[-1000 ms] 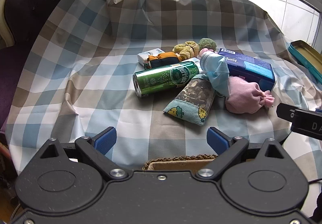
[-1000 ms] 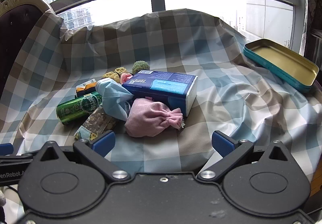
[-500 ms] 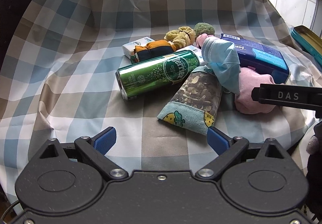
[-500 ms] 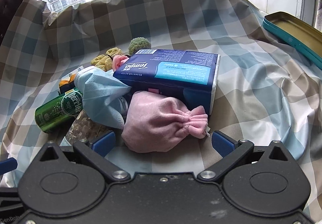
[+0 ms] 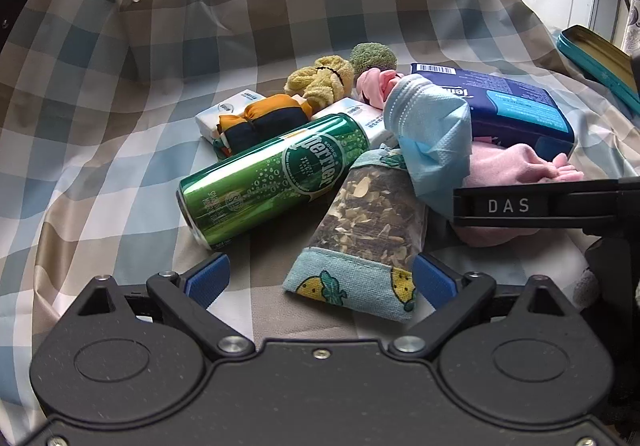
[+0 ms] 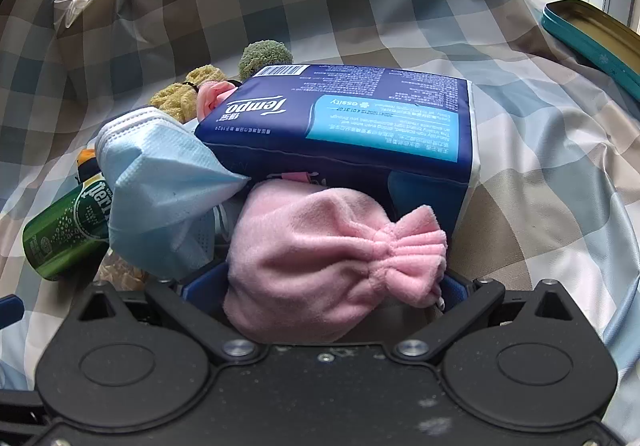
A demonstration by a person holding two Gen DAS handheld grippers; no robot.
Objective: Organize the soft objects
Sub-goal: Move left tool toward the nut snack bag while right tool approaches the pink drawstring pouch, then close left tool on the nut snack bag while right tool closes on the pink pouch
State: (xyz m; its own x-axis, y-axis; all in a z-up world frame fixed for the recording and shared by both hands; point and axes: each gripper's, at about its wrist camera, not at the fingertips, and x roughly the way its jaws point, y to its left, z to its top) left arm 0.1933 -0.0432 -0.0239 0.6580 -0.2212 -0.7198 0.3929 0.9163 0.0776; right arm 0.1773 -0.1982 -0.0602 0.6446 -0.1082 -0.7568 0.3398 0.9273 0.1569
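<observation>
The pink fleece drawstring pouch (image 6: 316,262) sits right between my right gripper (image 6: 320,282) fingers, jaws spread wide on either side of it, blue pads mostly hidden behind the fabric, so I cannot tell whether they touch it. The pouch lies on the checked cloth (image 6: 540,181), butted against the front of the dark blue Tempo tissue pack (image 6: 352,117), gathered neck pointing right. A light blue face mask (image 6: 160,189) droops over the pack's left corner and touches the pouch's left side. Over on my left gripper (image 5: 320,278), jaws also spread, gripping nothing; the near end of the mesh sachet with the pineapple-print hem (image 5: 368,234) lies between the fingertips. Beside it on the left, the green Perrier can (image 5: 276,177) lies on its side, angled. Behind the can: an orange-and-navy fabric roll (image 5: 260,121) on a small white tissue packet (image 5: 224,111), a yellow scrunchie (image 5: 320,79), a pink scrunchie (image 5: 374,85), a green pom-pom (image 5: 372,55). Toward the cloth's far right edge, an open teal tin (image 6: 592,33).
</observation>
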